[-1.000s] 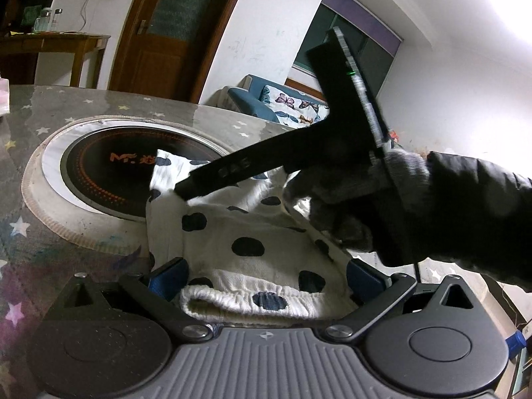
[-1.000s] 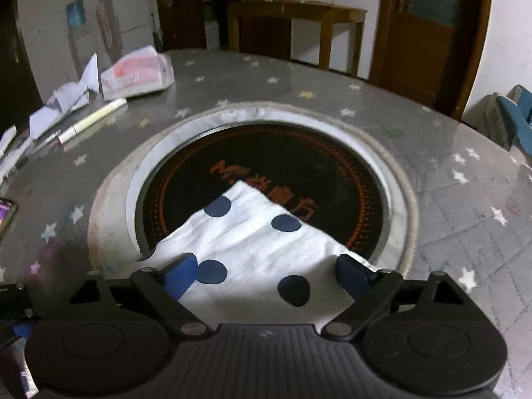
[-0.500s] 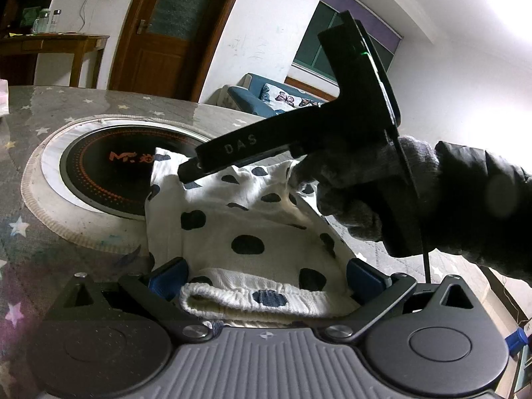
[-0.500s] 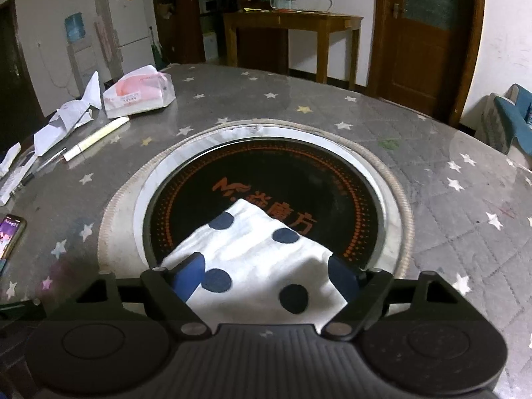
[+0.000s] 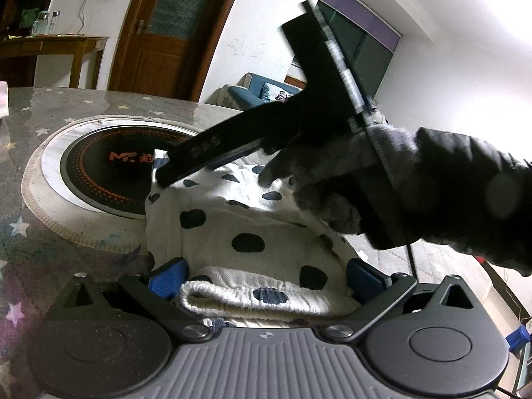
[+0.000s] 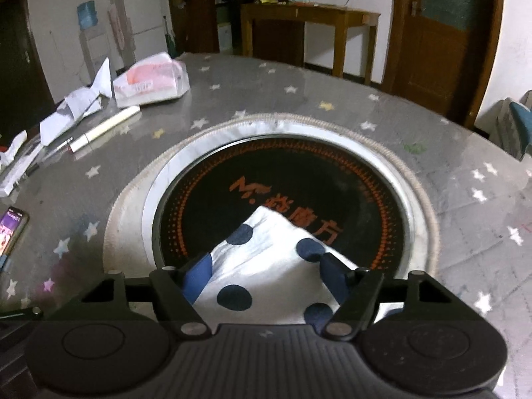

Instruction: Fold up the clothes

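Observation:
A white garment with dark blue dots (image 5: 232, 222) lies on the round table, its far corner over the black cooktop (image 5: 109, 173). My left gripper (image 5: 266, 274) is open, with the ribbed waistband between its blue pads. My right gripper, held by a gloved hand, shows in the left wrist view (image 5: 166, 174) above the garment's far corner. In the right wrist view my right gripper (image 6: 266, 272) has its pads narrowed around that corner (image 6: 262, 259); I cannot tell if they pinch the cloth.
A tissue pack (image 6: 149, 79), crumpled papers (image 6: 76, 106), a white pen (image 6: 103, 129) and a phone (image 6: 11, 229) lie on the table's left side. A wooden side table (image 6: 309, 23) and a door (image 6: 445, 33) stand behind.
My right gripper's pads have narrowed around the garment's far corner, and it has drawn back along the cloth. The left gripper has stayed over the waistband.

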The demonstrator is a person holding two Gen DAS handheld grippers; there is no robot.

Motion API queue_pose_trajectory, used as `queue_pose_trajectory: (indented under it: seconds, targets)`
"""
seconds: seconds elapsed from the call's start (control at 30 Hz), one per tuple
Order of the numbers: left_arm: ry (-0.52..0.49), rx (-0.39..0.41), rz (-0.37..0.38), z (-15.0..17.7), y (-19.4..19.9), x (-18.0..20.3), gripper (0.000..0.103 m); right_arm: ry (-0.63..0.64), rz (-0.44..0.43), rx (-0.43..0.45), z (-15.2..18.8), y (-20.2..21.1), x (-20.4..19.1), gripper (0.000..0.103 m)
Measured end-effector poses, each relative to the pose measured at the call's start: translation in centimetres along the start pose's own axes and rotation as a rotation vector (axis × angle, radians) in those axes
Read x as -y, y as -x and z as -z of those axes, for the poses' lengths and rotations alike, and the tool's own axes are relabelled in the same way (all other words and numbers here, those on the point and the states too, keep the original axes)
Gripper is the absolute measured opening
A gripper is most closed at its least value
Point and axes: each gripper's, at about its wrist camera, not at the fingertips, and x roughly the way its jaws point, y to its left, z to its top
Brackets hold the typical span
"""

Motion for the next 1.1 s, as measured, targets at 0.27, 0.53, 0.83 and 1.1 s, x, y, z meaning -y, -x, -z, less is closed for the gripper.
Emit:
queue_pose_trajectory:
  seconds: [0.27, 0.53, 0.83, 1.1]
  targets:
    - [0.001, 0.000, 0.002, -0.1, 0.0, -0.2, 0.103, -0.094, 0.090, 0.006, 2.4, 2.8, 3.0, 0.073]
    - [-0.010, -0.002, -0.010, 0.0, -0.1, -0.1, 0.103, -0.136, 0.103, 0.006, 4.2, 2.9, 4.4, 0.072]
    - [-0.020, -0.004, -0.025, 0.1, -0.2, 0.0, 0.103, -0.184, 0.120, 0.046, 4.8, 4.0, 5.8, 0.072]
    - [-0.028, -0.006, -0.049, 0.2, -0.2, 0.0, 0.103, -0.193, 0.113, 0.088, 5.0, 4.5, 5.9, 0.072]
